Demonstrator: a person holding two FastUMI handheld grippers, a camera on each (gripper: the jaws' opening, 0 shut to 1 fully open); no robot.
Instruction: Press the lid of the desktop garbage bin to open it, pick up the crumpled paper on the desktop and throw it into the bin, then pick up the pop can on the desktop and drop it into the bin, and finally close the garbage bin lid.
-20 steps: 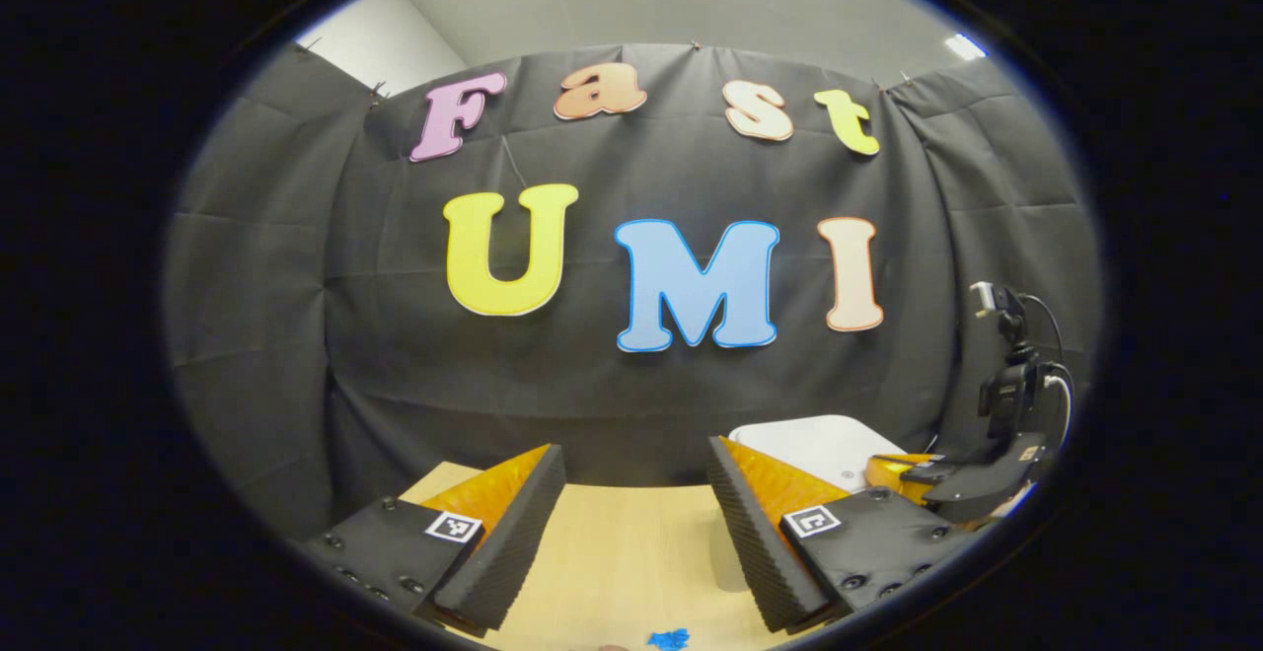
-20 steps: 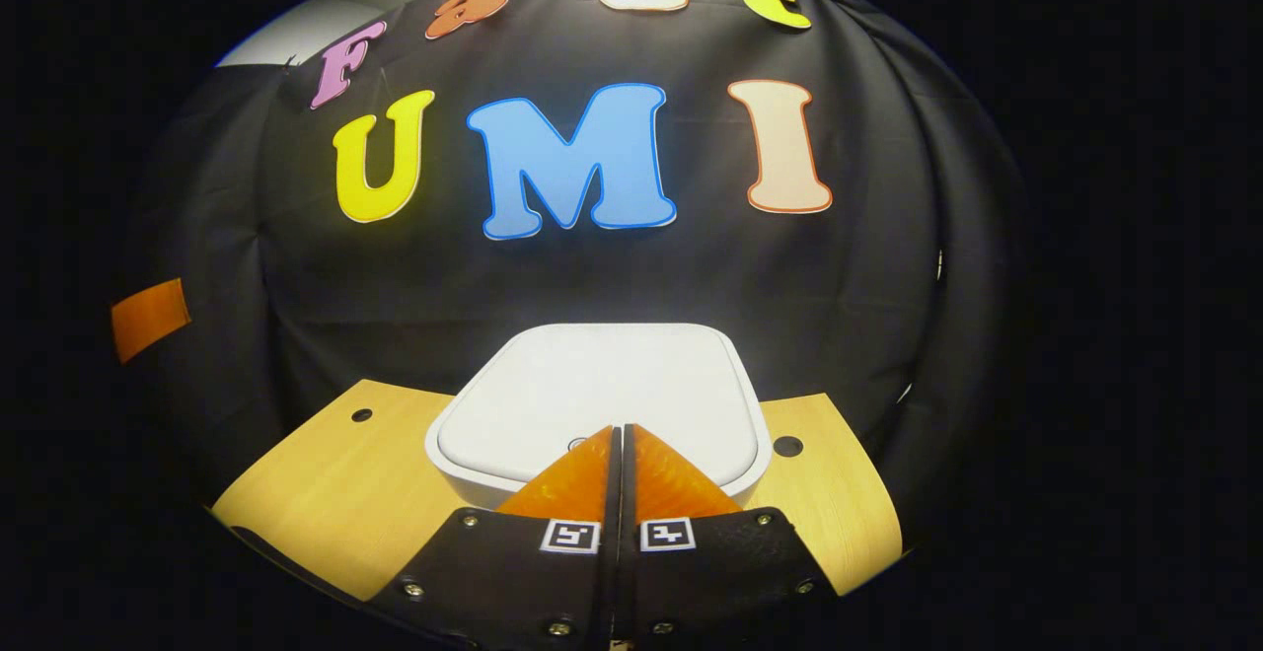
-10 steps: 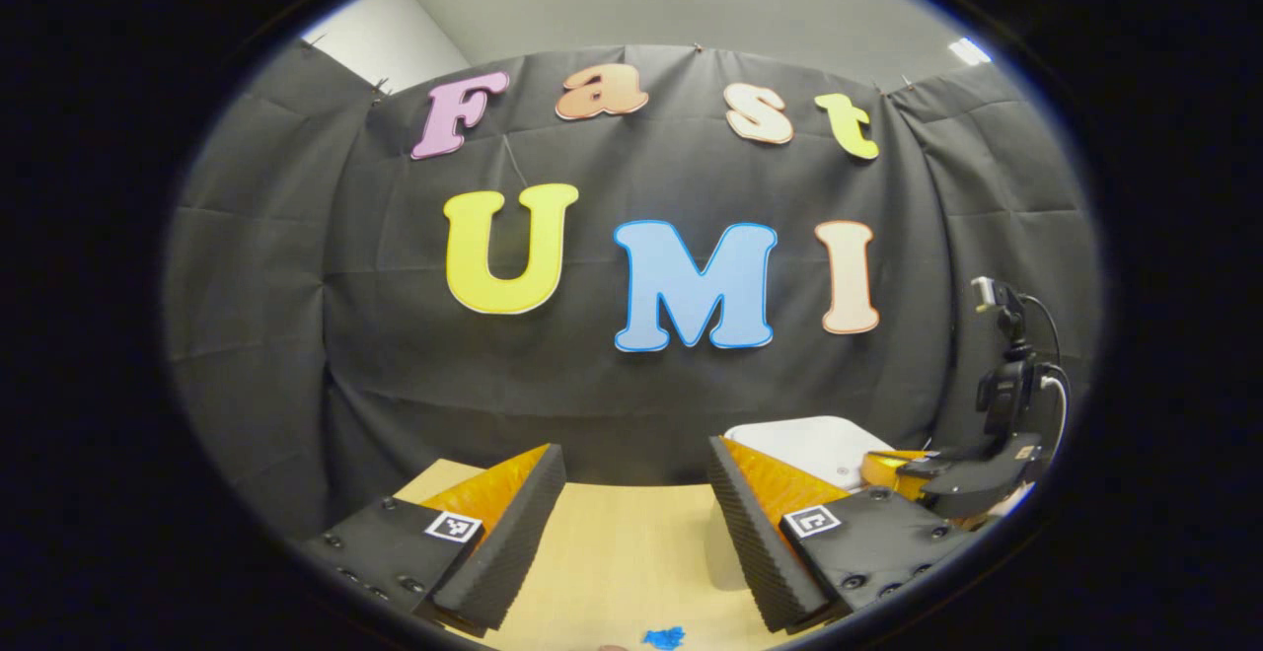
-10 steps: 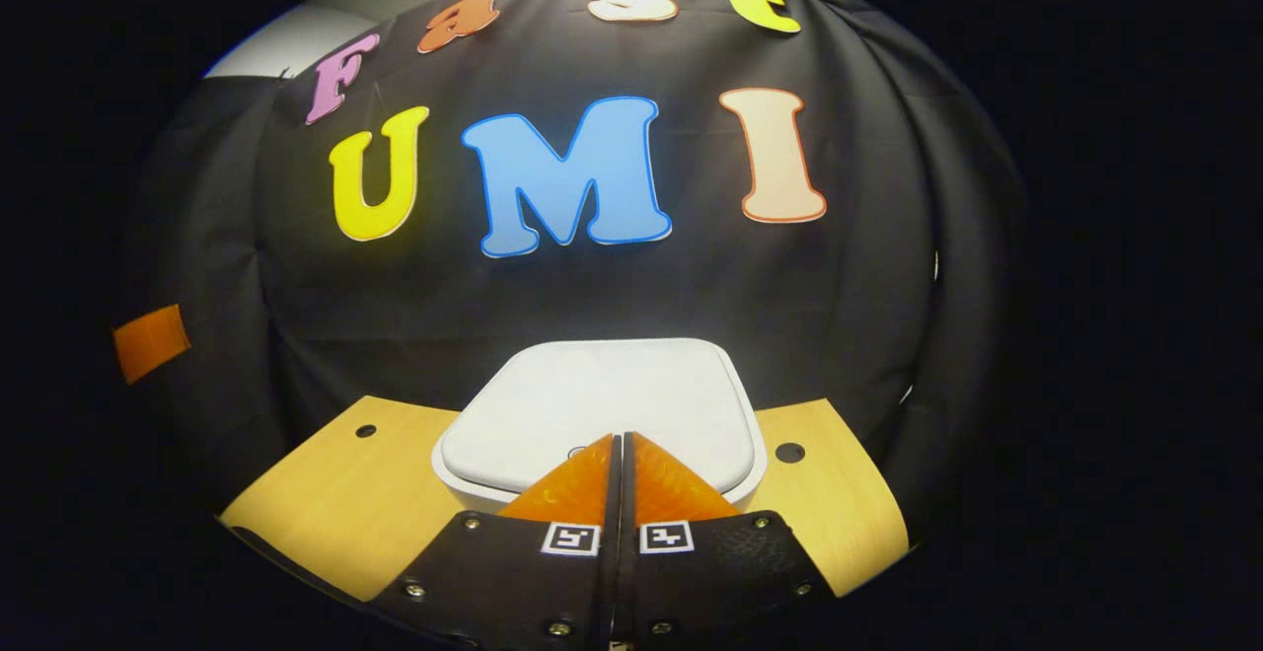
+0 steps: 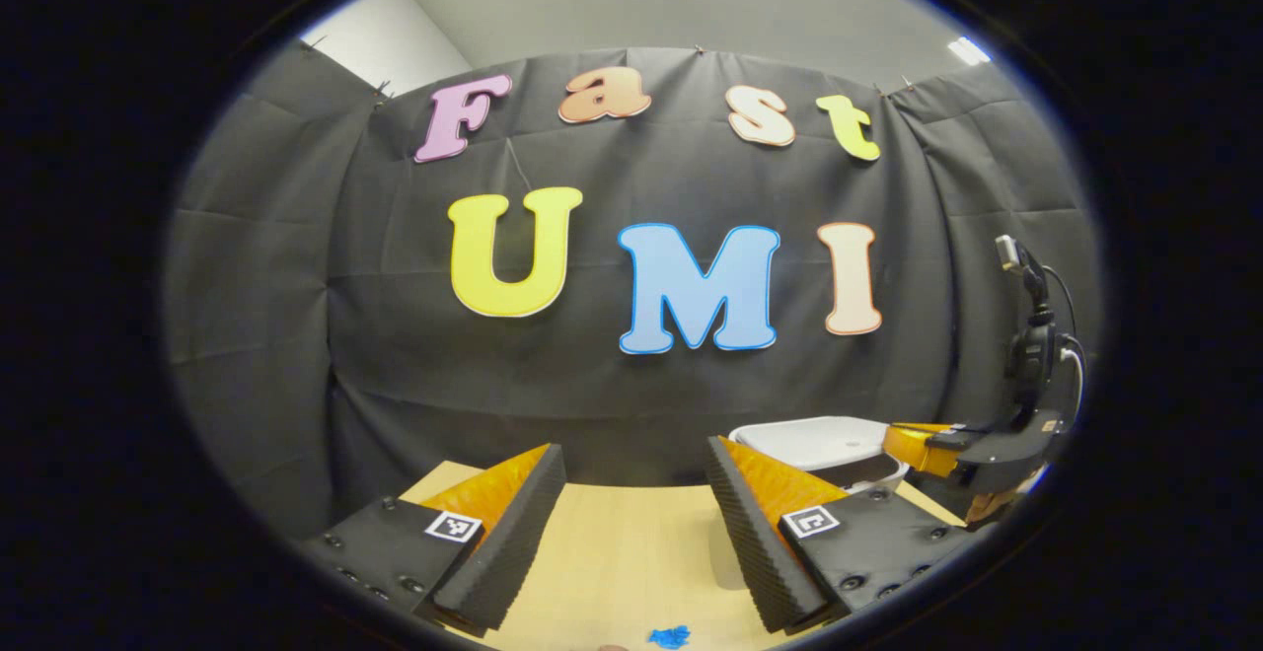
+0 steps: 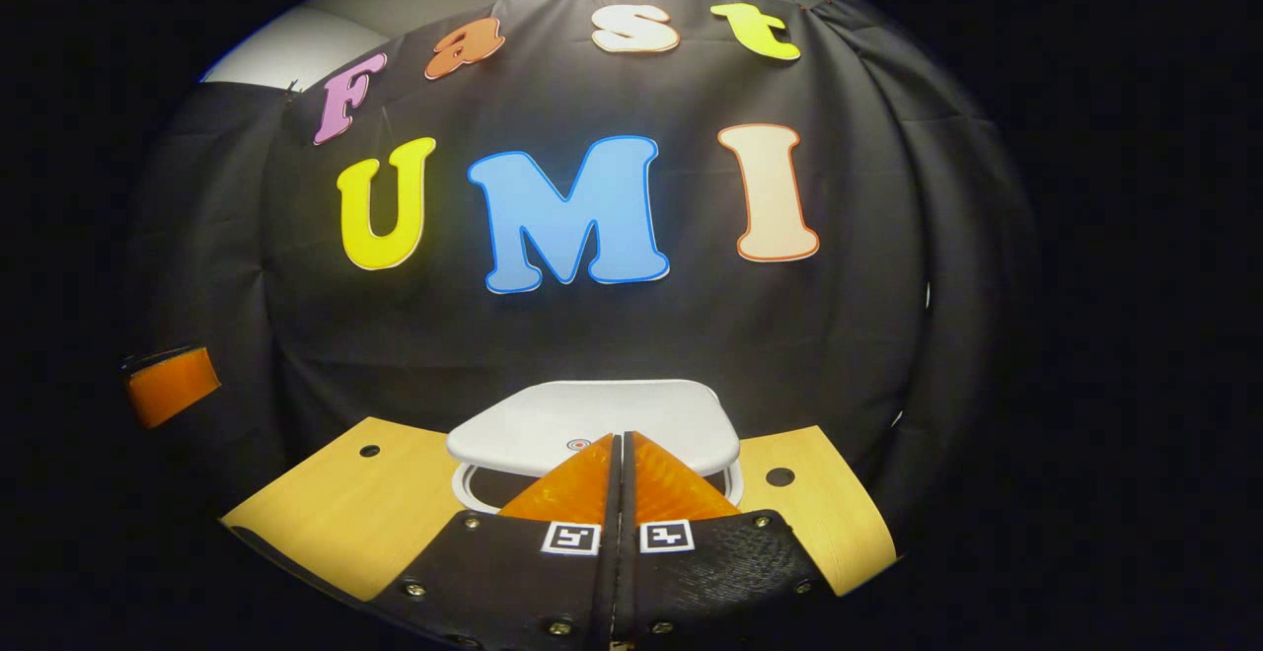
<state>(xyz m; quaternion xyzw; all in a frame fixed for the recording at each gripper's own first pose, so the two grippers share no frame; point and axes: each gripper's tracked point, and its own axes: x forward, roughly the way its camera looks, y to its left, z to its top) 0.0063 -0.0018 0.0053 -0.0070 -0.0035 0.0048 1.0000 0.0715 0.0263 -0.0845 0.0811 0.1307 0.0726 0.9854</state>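
In the right gripper view, the right gripper (image 6: pixel 620 439) has its jaws closed together with nothing between them, and it sits just in front of the bin (image 6: pixel 474 485). The white lid (image 6: pixel 553 419) is tilted up at the front, so a dark gap shows under its edge. The bin stands on the wooden bench (image 6: pixel 326 503). In the left gripper view, the left gripper (image 5: pixel 636 464) has its jaws wide open over the bench (nothing between them). A small blue scrap (image 5: pixel 669 636) lies near the lower edge.
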